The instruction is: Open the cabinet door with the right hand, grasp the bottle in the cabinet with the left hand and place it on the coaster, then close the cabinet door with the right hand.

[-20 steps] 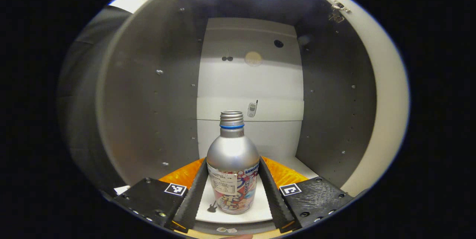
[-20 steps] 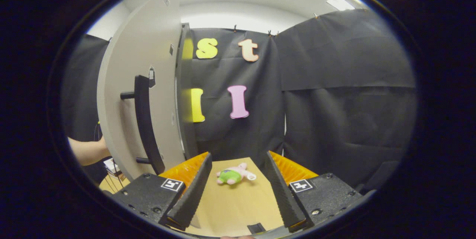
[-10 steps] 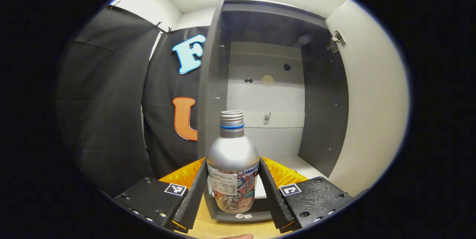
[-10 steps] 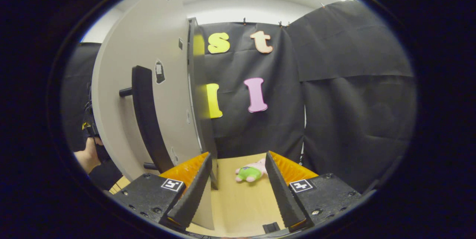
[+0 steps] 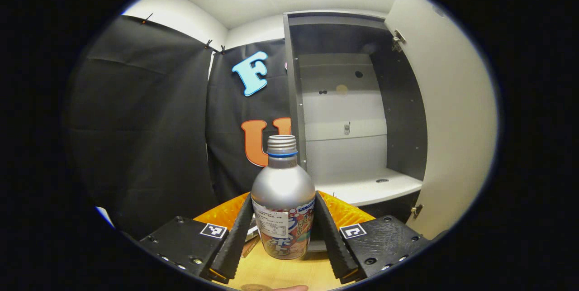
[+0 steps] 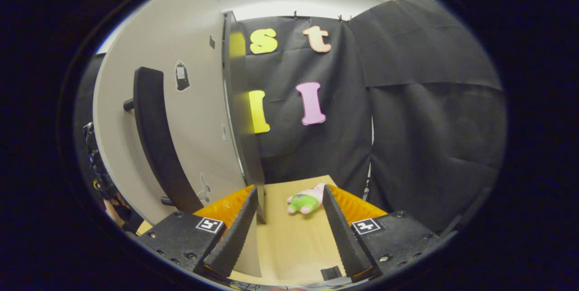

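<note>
My left claw (image 5: pixel 281 236) grips the silver aluminium bottle with the printed label (image 5: pixel 282 200) out in front of the open cabinet.

Both its black ribbed fingers (image 5: pixel 235 241) press the bottle's sides, holding it upright above the light wooden tabletop (image 5: pixel 271 273). Beyond it, up and to the right, stands the grey cabinet with its white shelf (image 5: pixel 362 146), the white door (image 5: pixel 448 114) swung wide. My right claw (image 6: pixel 289 236) hangs released, fingers apart around nothing, with the door's long black handle (image 6: pixel 156 141) to its upper left and a small pink-and-green plush toy (image 6: pixel 306 200) lying ahead on the table.
</note>
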`<state>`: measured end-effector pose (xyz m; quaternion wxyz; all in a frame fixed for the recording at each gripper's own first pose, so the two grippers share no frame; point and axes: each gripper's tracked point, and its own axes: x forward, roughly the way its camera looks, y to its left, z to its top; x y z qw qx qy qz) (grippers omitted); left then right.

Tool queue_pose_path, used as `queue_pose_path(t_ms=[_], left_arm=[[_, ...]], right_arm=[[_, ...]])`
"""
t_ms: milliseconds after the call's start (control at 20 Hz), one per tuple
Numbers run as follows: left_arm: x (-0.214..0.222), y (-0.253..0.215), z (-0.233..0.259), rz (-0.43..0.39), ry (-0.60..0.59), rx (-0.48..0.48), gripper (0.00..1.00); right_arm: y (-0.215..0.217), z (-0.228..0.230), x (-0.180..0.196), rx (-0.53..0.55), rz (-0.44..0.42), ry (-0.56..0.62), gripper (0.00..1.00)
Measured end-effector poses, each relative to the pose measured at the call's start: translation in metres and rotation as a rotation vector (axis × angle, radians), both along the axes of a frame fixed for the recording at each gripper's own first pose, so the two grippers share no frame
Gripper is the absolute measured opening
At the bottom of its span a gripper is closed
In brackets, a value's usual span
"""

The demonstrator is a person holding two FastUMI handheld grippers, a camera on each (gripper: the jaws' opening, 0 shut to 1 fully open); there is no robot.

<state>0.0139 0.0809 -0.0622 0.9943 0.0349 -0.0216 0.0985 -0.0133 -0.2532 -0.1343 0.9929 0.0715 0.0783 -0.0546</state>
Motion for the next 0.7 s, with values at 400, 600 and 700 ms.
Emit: queue_pose_path(t_ms=[400,600,700], left_arm=[[-0.037,0.035,-0.098,0.06,0.01,0.011,0.76],[-0.054,0.066,-0.167,0.15,0.038,-0.054,0.76],[-0.058,0.083,-0.2,0.185,0.041,-0.079,0.75]], right_arm=[[-0.007,-0.027,0.018,-0.009,-0.034,0.102,0.86],[-0.022,-0.038,0.022,-0.044,-0.089,0.143,0.86],[-0.029,-0.049,0.025,-0.05,-0.112,0.172,0.86]])
